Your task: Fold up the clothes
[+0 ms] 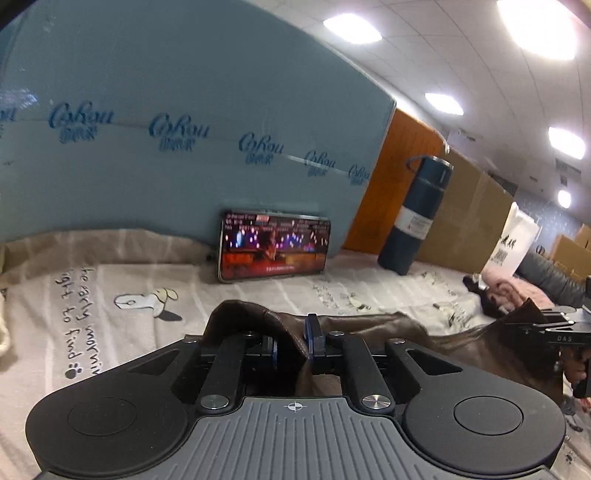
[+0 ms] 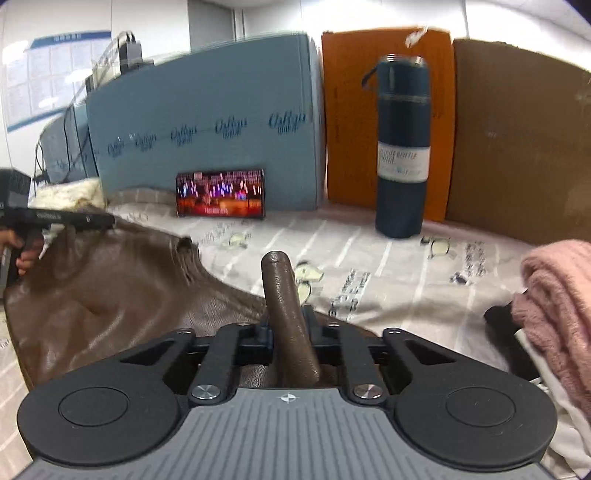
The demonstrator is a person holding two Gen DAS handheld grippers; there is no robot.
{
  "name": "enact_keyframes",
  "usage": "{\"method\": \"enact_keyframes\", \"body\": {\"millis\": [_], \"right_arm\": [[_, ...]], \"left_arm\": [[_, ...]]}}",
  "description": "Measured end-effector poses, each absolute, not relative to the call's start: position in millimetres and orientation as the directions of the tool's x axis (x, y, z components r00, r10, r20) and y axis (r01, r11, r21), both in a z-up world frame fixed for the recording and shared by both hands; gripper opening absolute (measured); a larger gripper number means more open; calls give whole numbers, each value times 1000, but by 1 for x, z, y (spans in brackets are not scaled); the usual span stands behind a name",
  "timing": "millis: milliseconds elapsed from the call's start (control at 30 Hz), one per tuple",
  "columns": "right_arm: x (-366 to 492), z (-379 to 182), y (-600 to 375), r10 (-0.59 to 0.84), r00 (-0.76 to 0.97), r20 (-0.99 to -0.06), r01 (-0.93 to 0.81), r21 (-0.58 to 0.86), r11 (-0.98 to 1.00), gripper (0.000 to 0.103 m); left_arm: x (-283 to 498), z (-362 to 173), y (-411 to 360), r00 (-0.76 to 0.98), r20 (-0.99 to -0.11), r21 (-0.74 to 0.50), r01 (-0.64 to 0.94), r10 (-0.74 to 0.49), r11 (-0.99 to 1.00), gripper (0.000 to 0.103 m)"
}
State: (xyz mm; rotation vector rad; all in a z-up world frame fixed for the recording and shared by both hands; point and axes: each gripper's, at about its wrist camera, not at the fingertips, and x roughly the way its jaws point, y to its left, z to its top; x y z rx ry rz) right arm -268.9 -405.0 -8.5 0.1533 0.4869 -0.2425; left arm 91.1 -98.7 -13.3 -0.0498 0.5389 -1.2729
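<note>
Repeated "CoRou" logos (image 1: pixel 179 127) behind both gripper-clamped jacket (image 2: pixel 122 291) edges

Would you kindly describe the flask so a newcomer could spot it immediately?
Find the blue foam board propped at the back of the patterned bedsheet. To its right, in front of an orange panel, stands the flask. It is the only tall upright cylinder: dark blue, white label band, strap at the lid.

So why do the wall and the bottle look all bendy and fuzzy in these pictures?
Both cameras use fisheye lenses, which curve straight edges. In the left wrist view the blue board bows like a dome, and the ceiling lights glare white. In the right wrist view the bottle and the board's lettering look smeared, probably motion blur, while the brown jacket nearby is sharper.
</note>
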Motion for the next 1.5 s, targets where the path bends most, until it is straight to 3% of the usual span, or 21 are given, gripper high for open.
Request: {"method": "enact_keyframes", "body": {"millis": [167, 400, 600, 767, 967, 1100, 1167, 1200, 1233, 1367, 1500], "right_arm": [[-295, 5, -394, -200, 900, -388, 258, 104, 961, 6], [-347, 25, -359, -219, 946, -240, 254, 123, 959, 5], [-392, 31, -330, -228, 958, -172, 254, 146, 956, 5], [-428, 24, -310, -262, 954, -145, 286, 190, 939, 5], [-459, 16, -291, -280, 949, -144, 307, 226, 924, 6], [-475, 15, -281, -292, 943, -160, 322, 220, 921, 13], [-483, 16, -275, -316, 934, -167, 345, 196, 918, 24], [-488, 18, -274, -330, 930, -164, 358, 192, 914, 29], [-493, 19, -274, -344, 925, -161, 371, 188, 909, 29], [-509, 24, -280, -413, 902, -123, 430, 208, 878, 47], [-511, 27, -297, -463, 882, -94, 471, 241, 849, 59]], "left_arm": [[60, 13, -63, 158, -190, -342, 915, -969, 216, 10], [-4, 49, -4, 202, -23, -261, 944, -979, 201, 10], [-47, 54, 45, 99, 107, -226, 971, -989, 72, 10], [-71, 48, 85, 25, 144, -249, 968, -989, -12, 10], [-86, 33, 107, -15, 49, -271, 962, -999, -28, 15], [-76, 28, 119, 45, 4, -292, 955, -999, 42, 36], [-67, 28, 130, 114, 33, -334, 937, -993, 96, 53], [-62, 28, 137, 150, 46, -356, 926, -988, 124, 71], [-56, 28, 141, 190, 58, -376, 914, -980, 155, 78], [-27, 31, 149, 359, 82, -447, 847, -930, 287, 83], [3, 28, 115, 460, -35, -466, 778, -887, 421, 85]]}}
